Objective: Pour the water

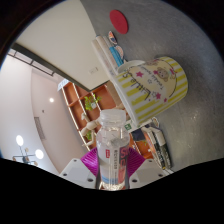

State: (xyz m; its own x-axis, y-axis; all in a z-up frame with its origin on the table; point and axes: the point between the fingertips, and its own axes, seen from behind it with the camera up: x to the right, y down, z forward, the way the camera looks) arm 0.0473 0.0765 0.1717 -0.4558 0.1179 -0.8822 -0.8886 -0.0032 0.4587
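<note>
one clear plastic bottle (112,150) sits between the two fingers of the claw (111,172), white cap (112,119) still on, pink-and-white label round the middle. claw is closed on the bottle – the purple pads (91,161) press its sides at label height, so it's held, not resting on anything visible. whole view is rolled hard to one side.

just beyond the bottle, slightly right and far: one striped cup (152,84), yellow and white with small prints, seen tilted with its open mouth facing left. a few sticks or straws (110,45) poke out of it – can't count them surely. it stands on a grey table (160,30). one red round thing (119,19) lies on the table further off.

handling, as a guess: thin plastic, light, will dent if squeezed hard, smooth and a bit slippery; weight shifts as water moves. the label band is the best grip – stiffer there, and it keeps the neck free. cap must come off before any pour.

far left: wooden shelves (88,102), white wall, ceiling lights.
</note>
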